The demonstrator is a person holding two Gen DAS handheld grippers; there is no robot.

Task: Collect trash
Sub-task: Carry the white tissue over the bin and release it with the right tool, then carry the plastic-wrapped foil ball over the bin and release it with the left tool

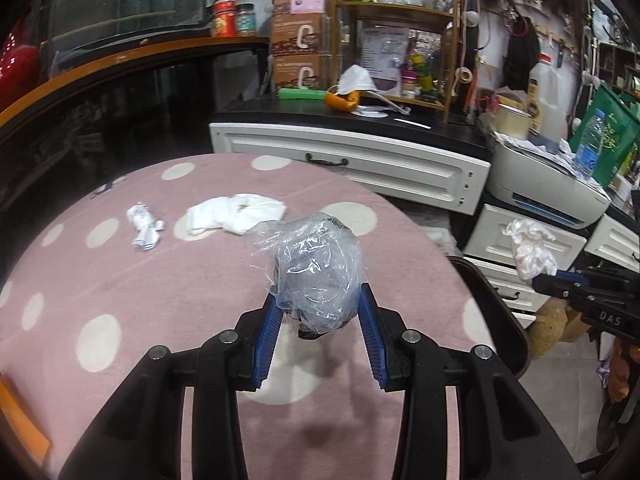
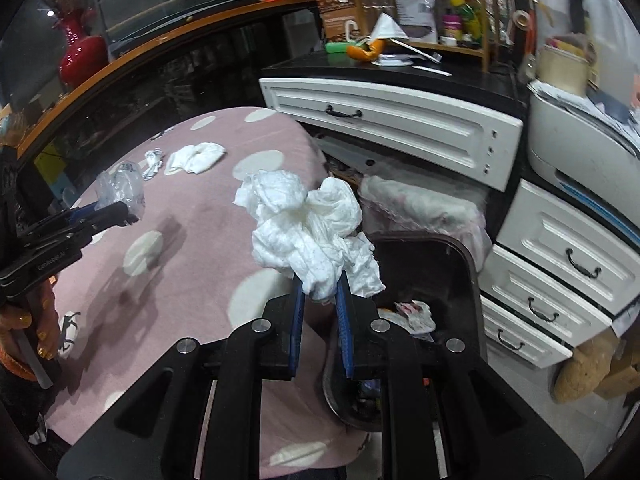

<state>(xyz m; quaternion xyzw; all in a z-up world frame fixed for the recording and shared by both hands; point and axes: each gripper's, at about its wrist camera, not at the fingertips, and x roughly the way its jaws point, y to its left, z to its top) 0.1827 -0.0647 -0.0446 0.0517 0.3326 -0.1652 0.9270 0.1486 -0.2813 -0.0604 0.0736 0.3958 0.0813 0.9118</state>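
Glossy clear plastic wrap [image 1: 320, 264]; crumpled matt tissue [image 2: 308, 232]; soft pink cloth [image 1: 160, 300].

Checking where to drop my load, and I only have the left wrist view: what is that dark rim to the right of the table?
Observer: It is a dark bin standing open beside the pink table; crumpled paper lies inside it.
Operator: Is the right gripper's load gripped well?
Observer: The right gripper has its fingers shut on the bottom of the white tissue wad; most of the wad billows above the fingertips.
Operator: And my bag, seen from that side?
Observer: The left gripper holds the clear plastic bag off the cloth, with its shadow on the table below.
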